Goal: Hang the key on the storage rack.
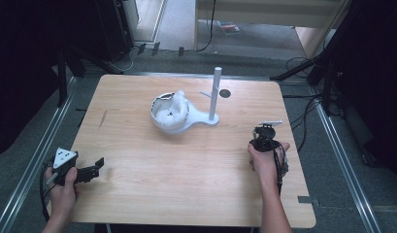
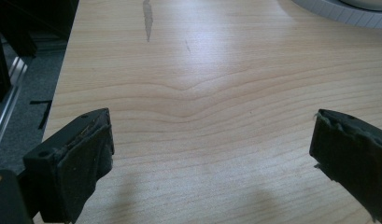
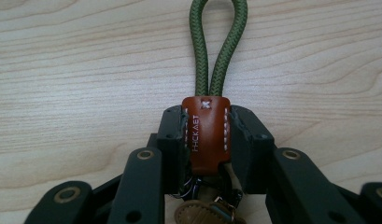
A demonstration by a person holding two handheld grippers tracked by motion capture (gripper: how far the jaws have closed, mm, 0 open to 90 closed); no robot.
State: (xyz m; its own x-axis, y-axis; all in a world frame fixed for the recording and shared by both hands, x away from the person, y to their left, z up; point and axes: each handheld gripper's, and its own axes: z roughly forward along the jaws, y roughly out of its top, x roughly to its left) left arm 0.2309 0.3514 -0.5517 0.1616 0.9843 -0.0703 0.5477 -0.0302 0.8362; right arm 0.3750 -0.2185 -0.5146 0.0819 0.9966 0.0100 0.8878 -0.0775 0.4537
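One strap (image 3: 220, 51) is in hand: a loop of green braided cord whose two strands run side by side into one brown leather tab (image 3: 206, 135). The right gripper (image 3: 207, 140) clamps that tab, a jaw pressing on each of its stitched sides, and the cord loop lies forward on the wood beyond the jaws. White stitching runs down both edges of the tab, with a small stitched cross at its top. Pale letters are stamped along the leather; they look like "THEKAET", though the print is small and not certain. Below the tab, between the gripper's arms, sits one tan oval piece (image 3: 202, 215), only partly seen.

In the high view the right gripper (image 1: 264, 133) is near the table's right edge, held in the right hand (image 1: 265, 158). The left gripper (image 1: 91, 170) rests near the left front corner in the left hand (image 1: 62, 191); its two jaws stand wide apart with only bare wood between them.

One white stand (image 1: 184, 112) sits at mid-table: a round bowl-like part, a flat base and one upright post (image 1: 215, 92) with a short side peg. One small dark disc (image 1: 225, 93) lies just behind the post.

The table (image 1: 186, 170) is light wood with clear grain and rounded corners, with one dark streak (image 1: 104, 118) near its left side. Around it are grey floor, metal rails, black stands and loose cables.
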